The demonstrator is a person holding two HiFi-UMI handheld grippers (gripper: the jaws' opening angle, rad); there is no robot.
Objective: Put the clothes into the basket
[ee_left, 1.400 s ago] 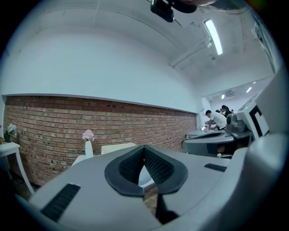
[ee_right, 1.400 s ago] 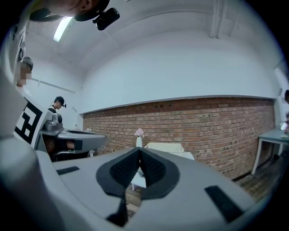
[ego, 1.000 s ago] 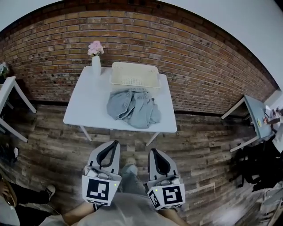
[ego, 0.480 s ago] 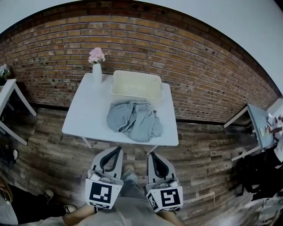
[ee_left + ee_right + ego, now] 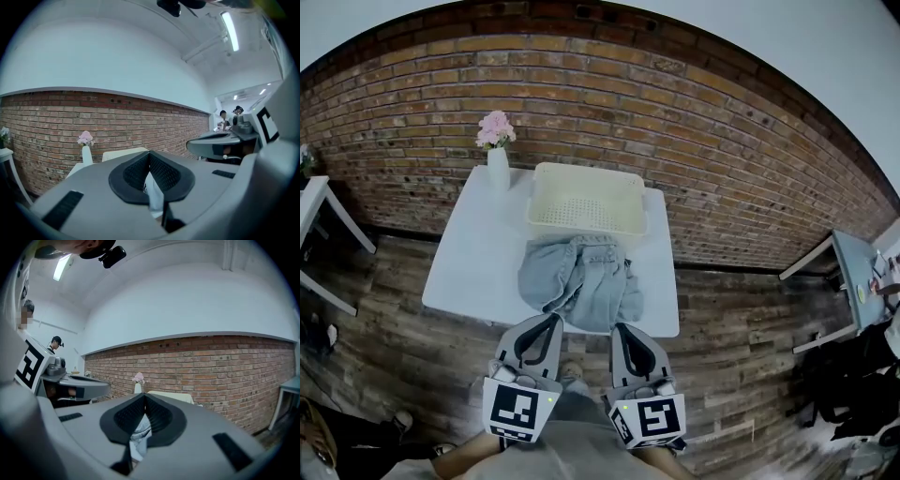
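Note:
A crumpled grey-blue garment [image 5: 578, 280] lies on the white table [image 5: 469, 262], on its near half. Behind it, against the brick wall, stands an empty cream basket [image 5: 585, 199]. My left gripper [image 5: 546, 322] and right gripper [image 5: 621, 330] hang side by side just short of the table's near edge, both shut with nothing in them. In the left gripper view the shut jaws hide most of the table; the basket [image 5: 123, 153] peeks over them. In the right gripper view a strip of the garment [image 5: 139, 434] shows through the jaw gap, with the basket [image 5: 171, 397] beyond.
A white vase with pink flowers [image 5: 497, 154] stands at the table's far left corner, beside the basket. Other white tables stand at the far left [image 5: 321, 211] and right [image 5: 853, 277]. The floor is wood planks. People stand in the distance [image 5: 229, 117].
The table, garment and basket have come nearer and lower in the head view. Both grippers now reach the table's near edge, still shut.

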